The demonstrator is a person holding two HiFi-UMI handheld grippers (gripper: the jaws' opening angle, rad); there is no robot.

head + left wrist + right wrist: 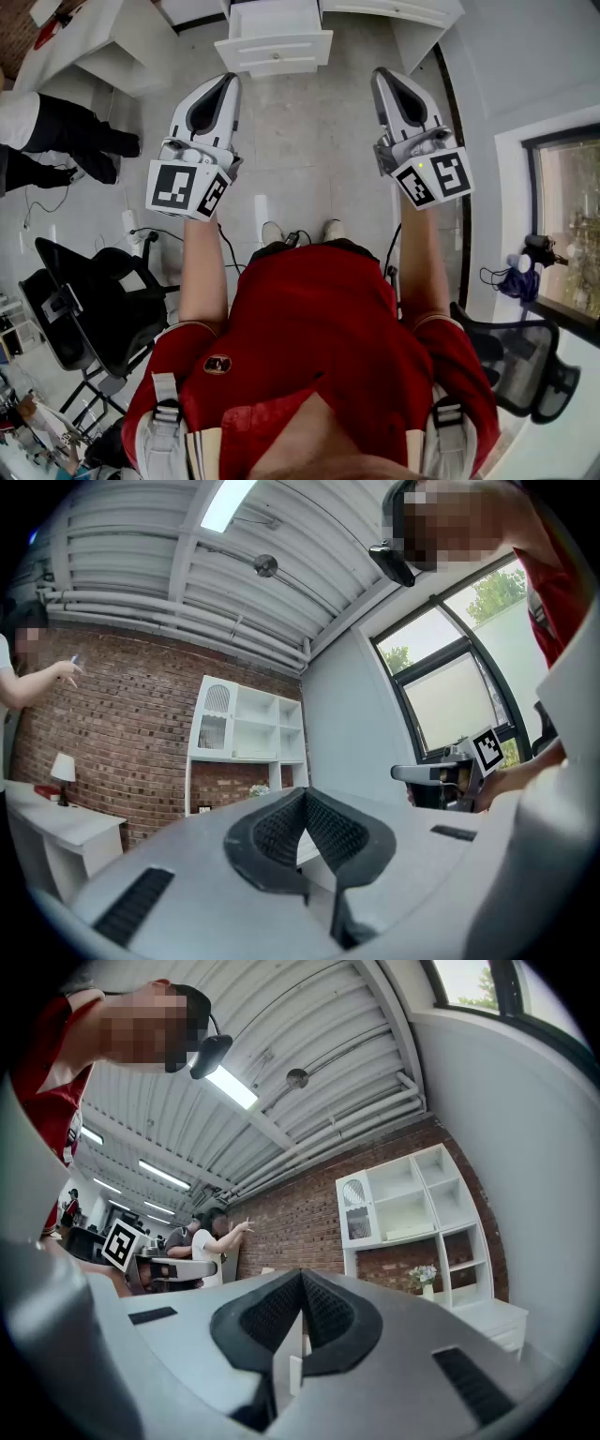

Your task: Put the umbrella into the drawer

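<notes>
No umbrella shows in any view. A white cabinet with a pulled-out drawer (276,49) stands on the floor ahead of me, at the top of the head view. My left gripper (228,81) and right gripper (381,75) are held side by side in front of my chest, both pointing toward it and well short of it. The left gripper's (305,794) dark ribbed pads meet at the tip with nothing between them. The right gripper's (302,1274) pads are also together and empty. Each gripper appears in the other's view, level with it.
A black office chair (94,300) stands at my left and another (525,370) at my right. A person in dark trousers (66,141) stands by a white desk (89,37) at the left. Cables (141,234) lie on the floor. A white shelf unit (412,1213) lines the brick wall.
</notes>
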